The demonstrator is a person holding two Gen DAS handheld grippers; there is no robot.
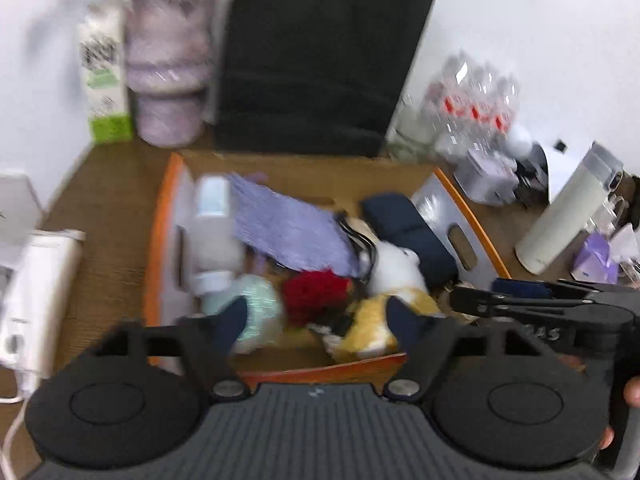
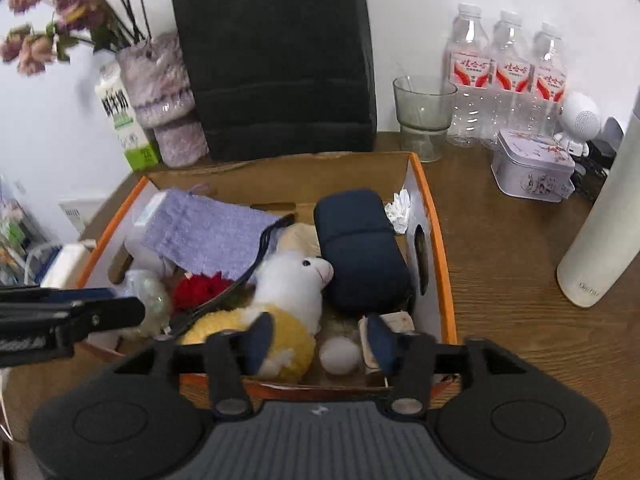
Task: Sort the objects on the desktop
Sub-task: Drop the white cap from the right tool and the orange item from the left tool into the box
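An orange-edged cardboard box [image 2: 440, 248] sits mid-desk, also in the blurred left wrist view [image 1: 154, 248]. It holds a purple cloth [image 2: 204, 232], a navy case [image 2: 360, 248], a white-and-yellow plush [image 2: 288, 284], a red flower [image 2: 202, 286], a white ball [image 2: 340, 354] and crumpled paper [image 2: 398, 208]. My right gripper [image 2: 322, 344] is open and empty over the box's near edge, above the ball. My left gripper [image 1: 318, 322] is open and empty over the near edge, above the red flower [image 1: 316, 296] and the plush [image 1: 394, 272].
Behind the box stand a black cushion [image 2: 276, 60], a purple vase with flowers [image 2: 160, 92] and a milk carton [image 2: 122, 120]. To the right are a glass [image 2: 424, 116], three water bottles [image 2: 508, 76], a tin [image 2: 534, 166], a white speaker [image 2: 580, 120] and a white flask [image 2: 600, 220].
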